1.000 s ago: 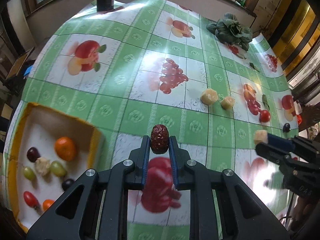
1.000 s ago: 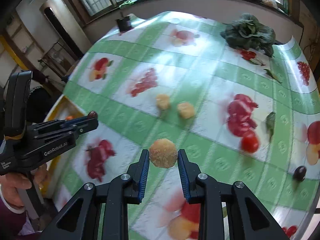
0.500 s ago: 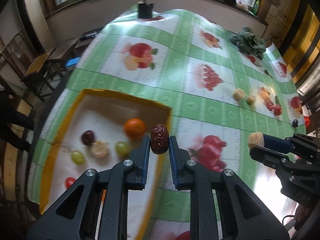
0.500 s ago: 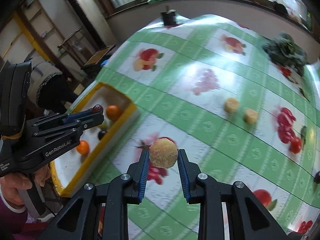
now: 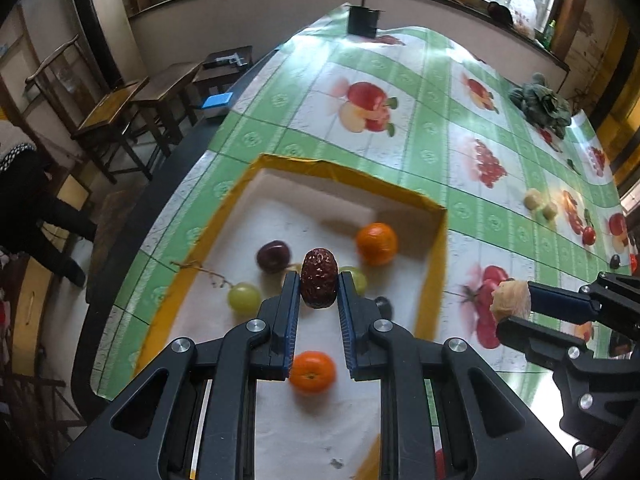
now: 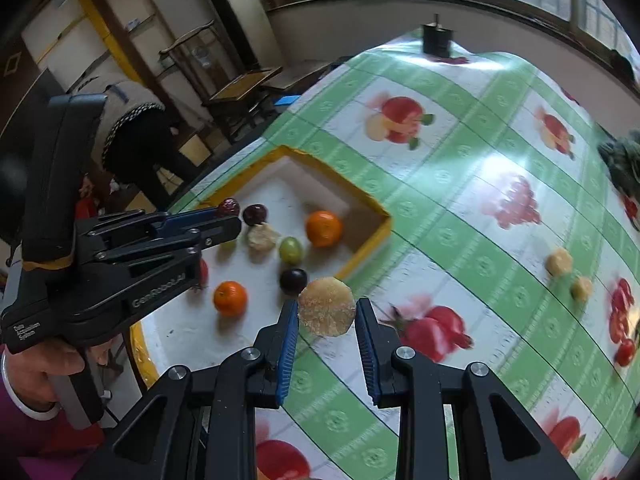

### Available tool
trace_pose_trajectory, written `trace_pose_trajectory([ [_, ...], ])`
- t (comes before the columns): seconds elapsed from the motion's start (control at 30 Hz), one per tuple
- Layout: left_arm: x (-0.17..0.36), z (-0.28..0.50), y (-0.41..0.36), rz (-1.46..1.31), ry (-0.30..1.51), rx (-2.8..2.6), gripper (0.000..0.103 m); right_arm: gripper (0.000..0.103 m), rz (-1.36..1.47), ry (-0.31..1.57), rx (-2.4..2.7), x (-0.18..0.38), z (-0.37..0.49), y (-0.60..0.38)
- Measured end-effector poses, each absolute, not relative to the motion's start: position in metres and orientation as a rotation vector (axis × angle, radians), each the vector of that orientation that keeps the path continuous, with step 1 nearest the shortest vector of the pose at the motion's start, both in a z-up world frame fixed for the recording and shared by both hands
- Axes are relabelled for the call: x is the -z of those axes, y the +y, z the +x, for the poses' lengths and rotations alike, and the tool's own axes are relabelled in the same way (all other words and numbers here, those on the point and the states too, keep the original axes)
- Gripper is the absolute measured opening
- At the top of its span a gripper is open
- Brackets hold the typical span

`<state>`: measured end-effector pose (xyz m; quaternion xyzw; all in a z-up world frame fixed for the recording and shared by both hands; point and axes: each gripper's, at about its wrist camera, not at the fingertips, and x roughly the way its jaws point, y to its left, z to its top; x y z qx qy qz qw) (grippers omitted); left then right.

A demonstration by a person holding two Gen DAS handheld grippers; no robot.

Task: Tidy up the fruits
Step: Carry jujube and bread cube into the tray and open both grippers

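Note:
My left gripper [image 5: 319, 285] is shut on a dark red wrinkled date [image 5: 318, 278] and holds it above the yellow-rimmed white tray [image 5: 437, 256]. The tray holds two oranges [image 5: 377, 242], green grapes [image 5: 244, 298], dark grapes [image 5: 273, 255] and a pale lump [image 6: 262, 237]. My right gripper [image 6: 327, 313] is shut on a pale yellow rough fruit piece [image 6: 326, 306], just right of the tray's rim [image 6: 370, 250]. It also shows in the left wrist view [image 5: 512, 302]. Two more pale pieces [image 6: 559, 262] lie on the tablecloth to the right.
A green-and-white fruit-print tablecloth [image 5: 424, 128] covers the table. A leafy green vegetable [image 5: 540, 104] and a dark pot [image 5: 362, 20] stand at the far end. Small red and dark fruits [image 5: 589, 235] lie at far right. Wooden chairs [image 5: 120, 116] stand left of the table.
Both grippers have moved left toward the tray with their fruit held. The left gripper now hangs over the tray's inside; the right one has reached the tray's right rim.

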<state>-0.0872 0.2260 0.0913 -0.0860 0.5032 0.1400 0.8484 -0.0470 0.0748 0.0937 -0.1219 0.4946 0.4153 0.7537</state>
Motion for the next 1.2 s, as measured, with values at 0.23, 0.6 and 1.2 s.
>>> trace_pose_trajectory([
  [0.23,-0.084,-0.089,0.242,-0.189,1.072,-0.307,0.018,0.028,-0.299,1.105,-0.928,-0.085,-0.053,0.096],
  [0.6,-0.074,-0.083,0.259,-0.203,1.091,-0.321,0.018,0.028,-0.326,1.126,-0.962,-0.077,-0.057,0.122],
  [1.2,-0.053,-0.072,0.272,-0.217,1.136,-0.325,0.018,0.028,-0.351,1.186,-1.005,-0.053,-0.054,0.154],
])
